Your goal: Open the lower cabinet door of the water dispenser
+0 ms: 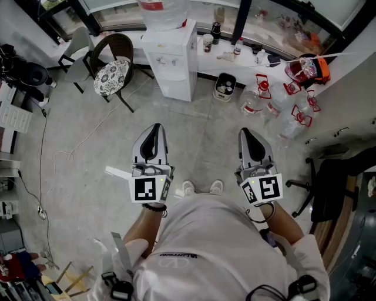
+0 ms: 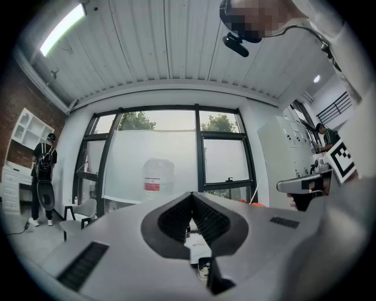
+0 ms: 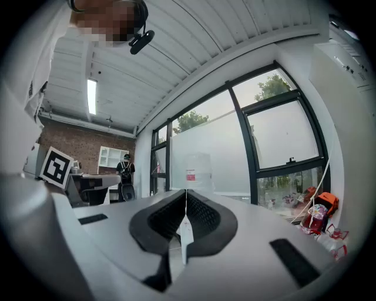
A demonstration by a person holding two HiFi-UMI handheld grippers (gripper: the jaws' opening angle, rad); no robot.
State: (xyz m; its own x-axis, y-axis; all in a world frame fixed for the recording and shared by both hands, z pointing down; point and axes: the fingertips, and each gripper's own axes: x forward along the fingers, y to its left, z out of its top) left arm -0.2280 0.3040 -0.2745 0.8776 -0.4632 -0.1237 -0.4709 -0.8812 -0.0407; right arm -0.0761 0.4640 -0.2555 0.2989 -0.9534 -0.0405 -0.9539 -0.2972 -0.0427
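Seen from above, a person in a white shirt holds two tools out level over a grey concrete floor (image 1: 88, 176). Nearest is the grey-and-white left gripper (image 1: 154, 127), with a black-and-white marker cube at its back. Its tongs are pressed together on nothing, and its own view shows the ribbed black pads meeting. The matching right gripper (image 1: 245, 131) is likewise pressed together and empty. Between them, just past the shirt, are the toes of a pair of white shoes (image 1: 201, 187).

Beyond the tips lies a wide stretch of floor. At its far edge, against a long window ledge, stands the tall white box-shaped water dispenser (image 1: 174, 50), topped by a clear plastic water bottle with a red label (image 1: 164, 7). The flat white lower cabinet door (image 1: 175, 85) forms the bottom of the dispenser's front. It faces the person, looks shut, and is well apart from both grippers. A dark wicker chair with a patterned cushion (image 1: 113, 73) stands just left of the dispenser, and a small white bin (image 1: 225, 87) just right.

The door is probably a light, stiff, smooth panel on side hinges, perhaps held by a weak catch. No handle can be made out from here. The best hold is likely its free vertical edge or a recessed pull, pinched with spread tongs. With the bottle on top, the dispenser may be top-heavy, so a gentle pull seems wise.
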